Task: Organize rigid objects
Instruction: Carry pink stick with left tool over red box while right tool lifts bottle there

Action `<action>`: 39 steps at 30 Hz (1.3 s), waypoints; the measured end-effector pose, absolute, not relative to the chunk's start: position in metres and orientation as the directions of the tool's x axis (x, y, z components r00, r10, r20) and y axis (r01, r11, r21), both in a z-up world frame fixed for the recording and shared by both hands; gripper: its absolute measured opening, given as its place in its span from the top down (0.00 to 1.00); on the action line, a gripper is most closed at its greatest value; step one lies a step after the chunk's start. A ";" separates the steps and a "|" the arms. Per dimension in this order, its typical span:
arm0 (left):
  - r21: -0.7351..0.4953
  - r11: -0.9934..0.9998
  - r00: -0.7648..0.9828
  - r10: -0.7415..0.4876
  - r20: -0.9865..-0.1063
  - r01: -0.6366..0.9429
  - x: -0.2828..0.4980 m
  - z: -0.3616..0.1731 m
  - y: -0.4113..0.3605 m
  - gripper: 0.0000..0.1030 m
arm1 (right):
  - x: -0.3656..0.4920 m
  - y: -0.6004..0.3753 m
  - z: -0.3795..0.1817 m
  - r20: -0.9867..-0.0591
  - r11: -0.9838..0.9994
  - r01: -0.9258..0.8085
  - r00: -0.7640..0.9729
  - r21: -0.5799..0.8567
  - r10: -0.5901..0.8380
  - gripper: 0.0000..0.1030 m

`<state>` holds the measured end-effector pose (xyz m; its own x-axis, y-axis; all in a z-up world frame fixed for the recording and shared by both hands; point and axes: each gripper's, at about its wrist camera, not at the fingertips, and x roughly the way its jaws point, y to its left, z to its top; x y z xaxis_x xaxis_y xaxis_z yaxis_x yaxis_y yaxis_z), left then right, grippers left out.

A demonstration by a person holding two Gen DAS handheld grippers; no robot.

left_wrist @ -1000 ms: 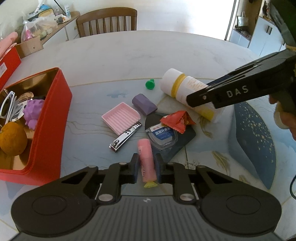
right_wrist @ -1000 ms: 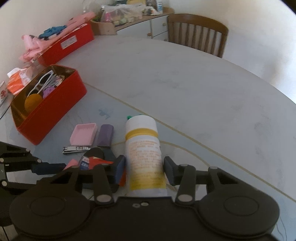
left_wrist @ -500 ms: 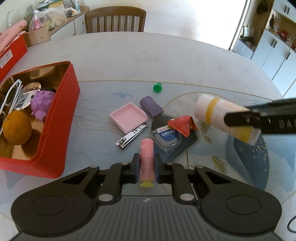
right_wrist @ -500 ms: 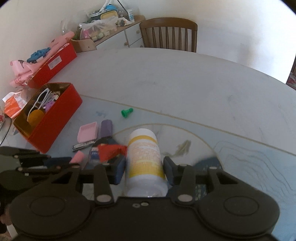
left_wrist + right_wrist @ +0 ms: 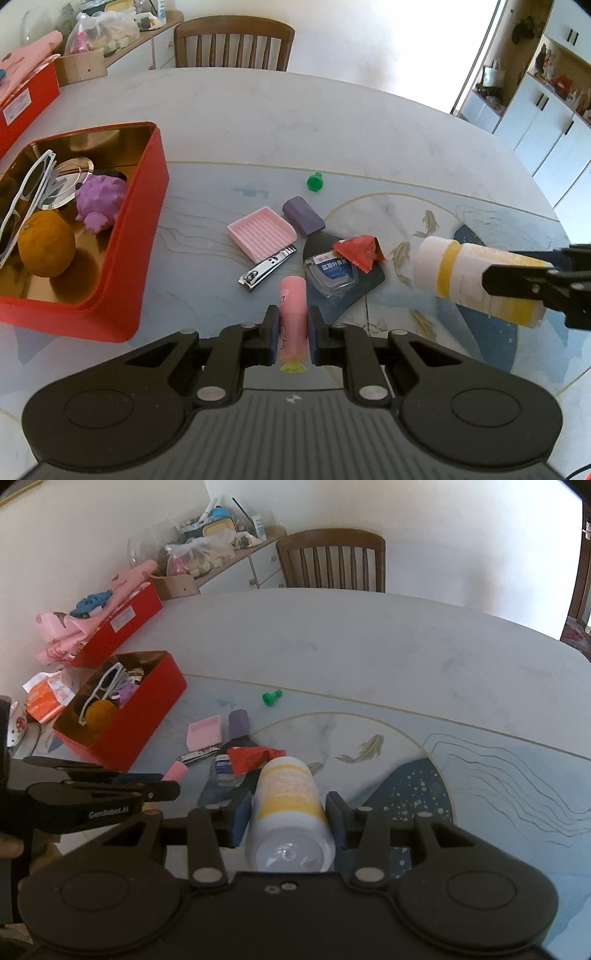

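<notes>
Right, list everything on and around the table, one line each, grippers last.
red tin: one, red with gold inside, table's left side
sunglasses: one, white frame, in the tin
orange: one, orange, in the tin
spiky toy: one, purple, in the tin
soap dish: one, pink, mid table
purple block: one, beside the dish
green cap: one, beyond the block
nail clipper: one, silver, by the dish
clear case: one, blue label, on a dark mat
red packet: one, by the case
chair: one, brown, far side
left gripper: shut on pink tube
right gripper: shut on white bottle, yellow bands
</notes>
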<state>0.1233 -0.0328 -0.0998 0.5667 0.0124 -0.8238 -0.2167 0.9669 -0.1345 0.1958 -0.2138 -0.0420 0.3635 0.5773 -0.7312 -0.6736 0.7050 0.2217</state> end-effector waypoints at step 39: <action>-0.195 0.953 0.660 0.007 -0.751 -0.233 0.089 -0.026 0.120 0.85 | 0.145 -0.089 0.004 -0.722 0.578 -0.787 0.272 0.213 0.636 0.72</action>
<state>0.0889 0.1197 -0.0264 0.6602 0.0072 -0.7511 -0.2327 0.9527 -0.1954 0.1455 -0.0889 0.0044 0.2721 0.6363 -0.7218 -0.7875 0.5784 0.2130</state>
